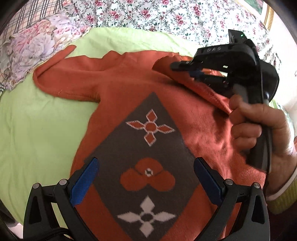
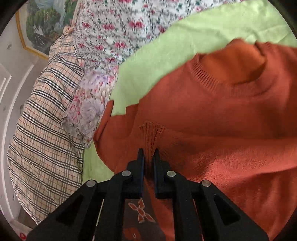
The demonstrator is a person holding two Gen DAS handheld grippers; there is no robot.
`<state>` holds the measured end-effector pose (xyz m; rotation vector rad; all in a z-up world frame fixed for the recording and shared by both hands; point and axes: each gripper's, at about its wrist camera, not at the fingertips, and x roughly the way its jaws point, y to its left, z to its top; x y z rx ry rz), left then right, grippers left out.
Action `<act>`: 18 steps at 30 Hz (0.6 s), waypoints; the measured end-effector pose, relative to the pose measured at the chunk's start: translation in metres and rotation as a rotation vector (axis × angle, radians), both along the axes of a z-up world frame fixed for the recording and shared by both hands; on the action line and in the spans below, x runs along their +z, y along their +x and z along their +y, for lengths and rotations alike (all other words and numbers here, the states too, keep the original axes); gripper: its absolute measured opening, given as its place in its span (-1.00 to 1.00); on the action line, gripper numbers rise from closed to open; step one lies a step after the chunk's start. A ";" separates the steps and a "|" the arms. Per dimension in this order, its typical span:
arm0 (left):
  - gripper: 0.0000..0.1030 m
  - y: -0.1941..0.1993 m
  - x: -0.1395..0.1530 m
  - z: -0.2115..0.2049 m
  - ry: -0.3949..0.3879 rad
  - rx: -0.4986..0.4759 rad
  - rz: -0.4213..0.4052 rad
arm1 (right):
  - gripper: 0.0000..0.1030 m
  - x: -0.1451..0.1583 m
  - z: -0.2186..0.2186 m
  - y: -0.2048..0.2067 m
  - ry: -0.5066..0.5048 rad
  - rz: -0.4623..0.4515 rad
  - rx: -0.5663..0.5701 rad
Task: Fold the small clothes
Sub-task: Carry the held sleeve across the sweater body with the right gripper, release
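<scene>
Closest to the left wrist camera, the left gripper hangs with its blue-padded fingers spread wide apart, nothing between them, just above the lower front of the rust-orange knitted sweater. Under that gap sits the sweater's grey diamond panel with its orange and white flower motifs.

The sweater lies spread front-up on a pale green sheet, one sleeve stretched out to the far left of the left wrist view. Further along, on the right of that view, a bare hand holds the black handle of the right gripper, whose fingers are closed on the other sleeve's ribbed cuff, lifted and drawn over the sweater's chest. From the right wrist camera the right gripper has its jaws pinched tight on that bunched cuff, and the ribbed round neckline lies beyond.

Past the sheet there is a lilac floral cushion, a beige checked pillow and a white bedspread with pink roses. A gold-framed landscape picture hangs on the wall behind.
</scene>
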<state>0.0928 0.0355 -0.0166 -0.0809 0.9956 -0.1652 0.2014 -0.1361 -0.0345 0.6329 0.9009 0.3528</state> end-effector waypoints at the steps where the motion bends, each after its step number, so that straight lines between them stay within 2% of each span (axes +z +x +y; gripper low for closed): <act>1: 0.98 0.005 -0.001 0.000 -0.004 -0.001 -0.001 | -0.82 -0.004 0.003 0.003 0.002 0.003 0.004; 4: 0.98 0.027 -0.003 0.002 -0.016 -0.007 -0.009 | -0.72 -0.009 0.008 0.010 0.001 0.004 0.033; 6: 0.98 0.041 -0.005 0.001 -0.024 -0.010 -0.011 | -0.49 -0.012 0.007 0.012 0.009 0.033 0.036; 8: 0.98 0.059 -0.006 0.000 -0.043 -0.021 -0.006 | -0.19 -0.007 -0.001 0.003 0.018 0.020 0.024; 12: 0.98 0.100 -0.009 -0.006 -0.104 -0.059 0.009 | -0.15 0.009 -0.029 -0.024 0.007 -0.018 -0.042; 18: 0.97 0.165 -0.029 -0.017 -0.164 -0.094 0.082 | -0.13 0.028 -0.080 -0.085 -0.008 -0.054 -0.183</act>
